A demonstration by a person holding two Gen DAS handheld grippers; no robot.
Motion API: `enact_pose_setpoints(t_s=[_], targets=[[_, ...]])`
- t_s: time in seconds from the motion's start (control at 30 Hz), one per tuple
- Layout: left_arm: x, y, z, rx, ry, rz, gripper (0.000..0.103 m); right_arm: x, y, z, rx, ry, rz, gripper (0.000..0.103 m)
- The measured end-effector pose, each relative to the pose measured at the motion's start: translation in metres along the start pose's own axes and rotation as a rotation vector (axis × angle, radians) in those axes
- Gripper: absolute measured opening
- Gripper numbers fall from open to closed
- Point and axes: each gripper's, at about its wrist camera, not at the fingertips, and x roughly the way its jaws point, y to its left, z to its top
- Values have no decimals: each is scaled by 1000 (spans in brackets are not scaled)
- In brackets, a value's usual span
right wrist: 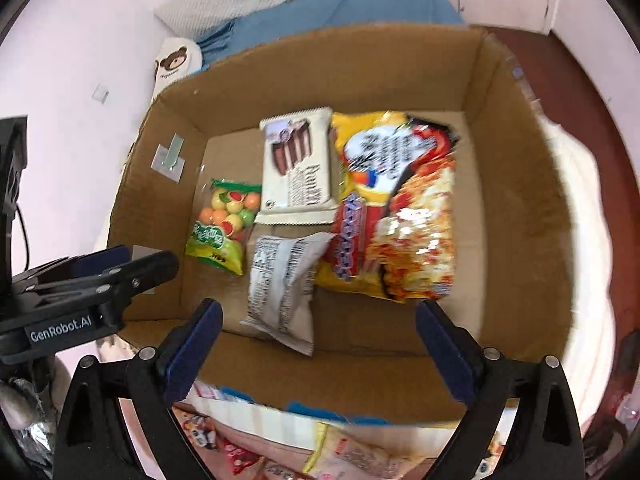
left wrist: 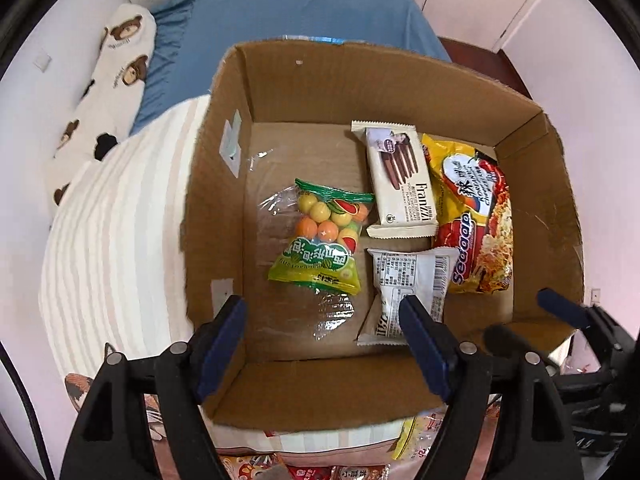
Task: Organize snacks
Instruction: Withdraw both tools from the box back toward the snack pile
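An open cardboard box (left wrist: 224,184) (right wrist: 520,208) holds a green bag of coloured gum balls (left wrist: 324,236) (right wrist: 224,224), a white Franzzi cookie pack (left wrist: 400,180) (right wrist: 298,168), a yellow-red Sedaap noodle pack (left wrist: 476,216) (right wrist: 400,208) and a white wrapped snack (left wrist: 408,292) (right wrist: 280,288) lying label-side up. My left gripper (left wrist: 324,352) is open and empty above the box's near wall. My right gripper (right wrist: 320,352) is open and empty, also above the near wall. The right gripper shows at the right edge of the left wrist view (left wrist: 580,320); the left gripper shows at the left of the right wrist view (right wrist: 100,280).
The box rests on a striped cushion (left wrist: 112,232) on a bed with a blue sheet (left wrist: 280,12) and a bear-print pillow (left wrist: 116,76). More snack packets (left wrist: 304,468) (right wrist: 360,452) lie in front of the box's near wall.
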Motion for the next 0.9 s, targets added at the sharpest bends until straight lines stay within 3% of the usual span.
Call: enact_pose_setpoints(t_s=[0.27,0.63,0.73,0.9], targets=[[-46,-7,-33,5,-134,13,77,-49,1,-23,-40,-120,-80,99],[-112,-15,-84,-12,-287,-17,77,-119,14,-65,-48,-253,-61,99],[-121,-14,-97,-20,-299,-27,77,-130,17,-76,-44,-258,-39,99],[-118,3,-122,-82,-286,-36,77,-125,15,-101,-17,-194,1,99]])
